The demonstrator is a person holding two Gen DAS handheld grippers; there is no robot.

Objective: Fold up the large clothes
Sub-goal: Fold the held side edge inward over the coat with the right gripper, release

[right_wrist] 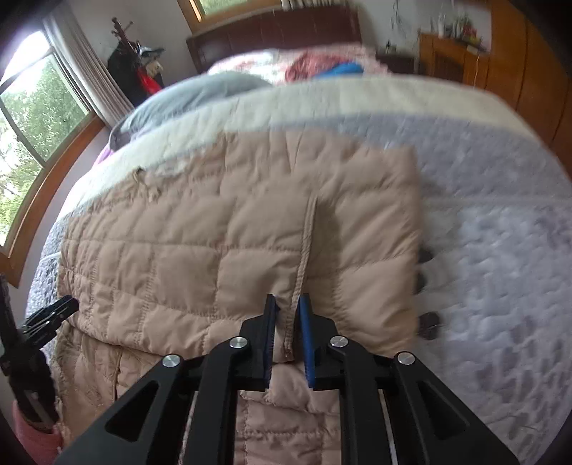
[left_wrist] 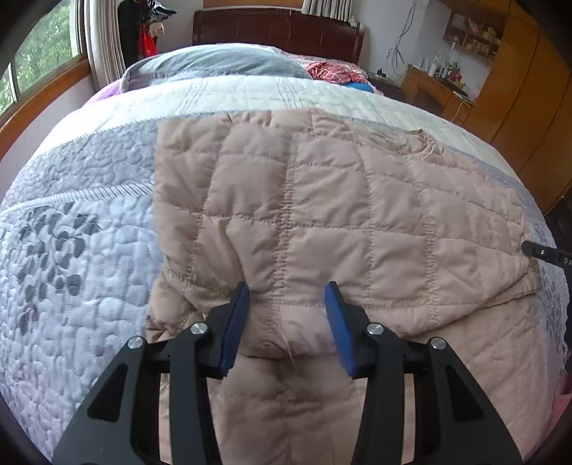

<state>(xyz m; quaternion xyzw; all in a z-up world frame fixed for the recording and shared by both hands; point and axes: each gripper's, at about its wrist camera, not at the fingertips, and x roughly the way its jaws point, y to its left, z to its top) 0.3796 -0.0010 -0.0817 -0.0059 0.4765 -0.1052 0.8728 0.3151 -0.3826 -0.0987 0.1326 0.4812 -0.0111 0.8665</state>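
Note:
A beige quilted jacket [left_wrist: 357, 214] lies folded over itself on the bed, its upper layer ending in a fold near me. My left gripper [left_wrist: 287, 289] holds a thick bulge of that fold edge, and its blue pads [left_wrist: 236, 322] press into the padding from both sides. In the right wrist view the same jacket [right_wrist: 214, 232] fills the middle. My right gripper [right_wrist: 288, 298] stands barely open, with a stitched seam strip [right_wrist: 290, 332] of the jacket hanging loose between its pads. A black fingertip [left_wrist: 543, 254] of the right gripper shows at the jacket's right edge.
The jacket rests on a grey-white quilted bedspread [left_wrist: 89, 268]. A grey pillow [left_wrist: 214, 60] and colourful clothes [left_wrist: 332, 71] lie by the dark headboard [left_wrist: 279, 28]. A window [left_wrist: 43, 53] is on the left, and a wooden wardrobe [left_wrist: 518, 89] and desk [left_wrist: 429, 86] on the right.

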